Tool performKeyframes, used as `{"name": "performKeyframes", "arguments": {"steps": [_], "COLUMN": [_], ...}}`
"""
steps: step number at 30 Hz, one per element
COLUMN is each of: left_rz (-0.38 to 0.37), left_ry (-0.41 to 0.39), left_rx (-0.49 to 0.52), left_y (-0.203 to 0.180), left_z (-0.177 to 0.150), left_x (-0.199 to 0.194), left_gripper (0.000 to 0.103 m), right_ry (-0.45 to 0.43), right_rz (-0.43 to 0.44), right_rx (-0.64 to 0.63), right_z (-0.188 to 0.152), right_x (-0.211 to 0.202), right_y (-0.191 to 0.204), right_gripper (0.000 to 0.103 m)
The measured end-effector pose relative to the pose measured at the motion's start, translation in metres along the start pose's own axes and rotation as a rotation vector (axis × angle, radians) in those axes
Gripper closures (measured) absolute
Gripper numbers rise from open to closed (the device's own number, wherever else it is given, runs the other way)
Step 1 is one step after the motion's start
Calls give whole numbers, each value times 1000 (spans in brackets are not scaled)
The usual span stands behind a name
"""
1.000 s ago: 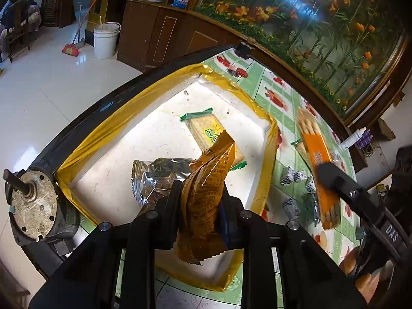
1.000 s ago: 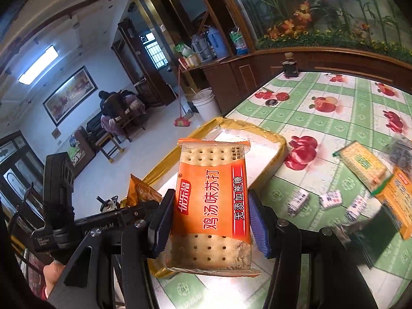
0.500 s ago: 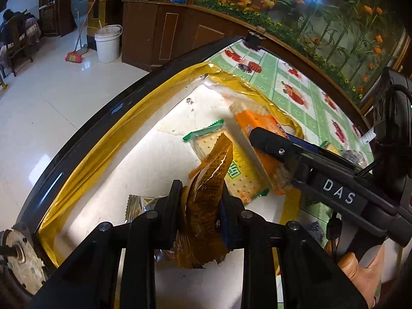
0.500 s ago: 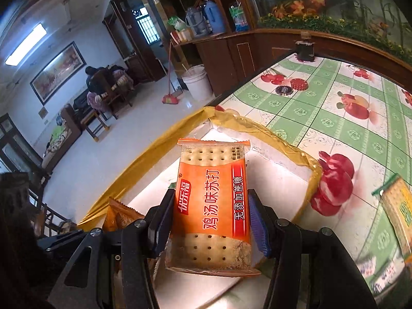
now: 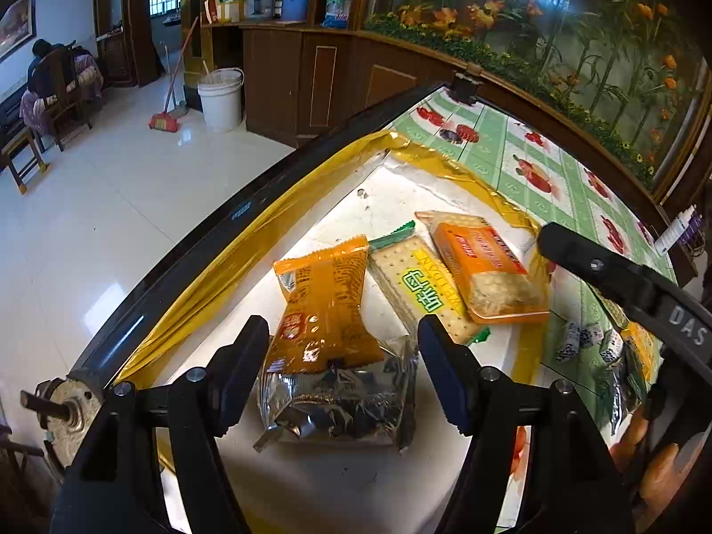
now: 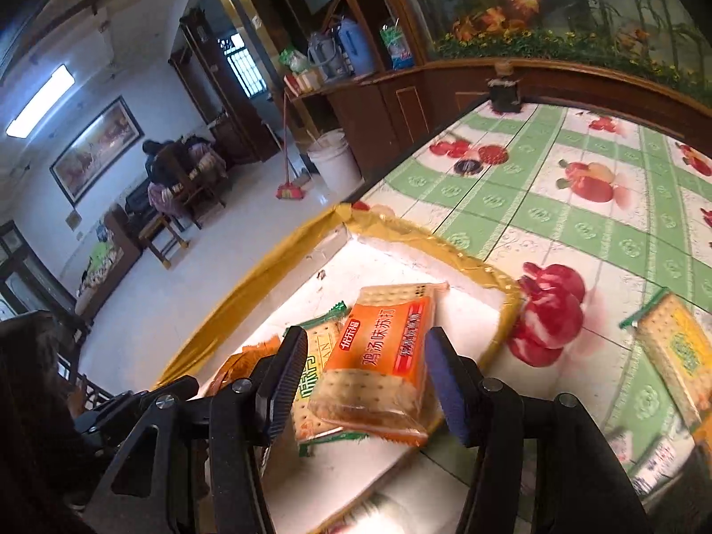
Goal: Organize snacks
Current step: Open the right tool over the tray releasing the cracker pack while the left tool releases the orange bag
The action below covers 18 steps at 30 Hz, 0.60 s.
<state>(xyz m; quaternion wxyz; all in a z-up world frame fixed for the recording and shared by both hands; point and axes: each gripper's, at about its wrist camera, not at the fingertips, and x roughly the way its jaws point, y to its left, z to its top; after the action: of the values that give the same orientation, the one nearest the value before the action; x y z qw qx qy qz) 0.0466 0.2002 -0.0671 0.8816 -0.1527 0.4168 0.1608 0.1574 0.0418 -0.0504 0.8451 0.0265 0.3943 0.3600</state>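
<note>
Lying flat inside the white tray point(image 5: 402, 187) with the gold foil rim are four snack packs. An orange snack packet point(image 5: 325, 302) is seen resting partly over a silver foil packet point(image 5: 338, 400), both between the spread fingers of the left hand-held gripper point(image 5: 342, 371); its jaws are opening and neither pad touches the packets. Just beside them a green-and-yellow cracker pack point(image 5: 418, 287) is laid flat, and an orange soda-cracker pack point(image 5: 487, 273) is propped across its far edge.

In the right wrist view the same orange soda-cracker pack point(image 6: 382, 360) is framed between the fingers of the right hand-held gripper point(image 6: 365, 382), whose jaws are opening; a gap is visible at both pads, so the pack is no longer pinched and rests on the green-and-yellow cracker pack point(image 6: 311, 382).

The tray is set at the edge of a worktop point(image 6: 574, 227) covered by a green checked cloth printed with fruit. More snacks are left on that cloth outside the tray: another yellow cracker pack point(image 6: 678, 351) and several small wrapped sweets point(image 5: 587, 340).
</note>
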Motion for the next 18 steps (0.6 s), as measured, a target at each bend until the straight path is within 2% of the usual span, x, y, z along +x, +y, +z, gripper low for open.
{"name": "performKeyframes", "arguments": {"steps": [4,6,8,18], "left_rz": [-6,-8,-13,-44], "left_ry": [-35,-50,-67,-89], "left_rx": [12,25,40,133], "left_y": [-8,-14,-20,-63], "left_z": [-1,-2,-4,-22], "left_x": [-15,-23,-29,-51], "left_gripper": [33,28,27,27], "right_ry": [-59,-86,-113,-199], "right_rz": [11,11,6,-69], "right_rx": [34,42,56,150], "right_z": [-7,-13,-19,-58], "right_x": [-37,-55,-74,-154], "right_y": [-7,-11,-15,-59], "right_gripper": [44,44,42,39]}}
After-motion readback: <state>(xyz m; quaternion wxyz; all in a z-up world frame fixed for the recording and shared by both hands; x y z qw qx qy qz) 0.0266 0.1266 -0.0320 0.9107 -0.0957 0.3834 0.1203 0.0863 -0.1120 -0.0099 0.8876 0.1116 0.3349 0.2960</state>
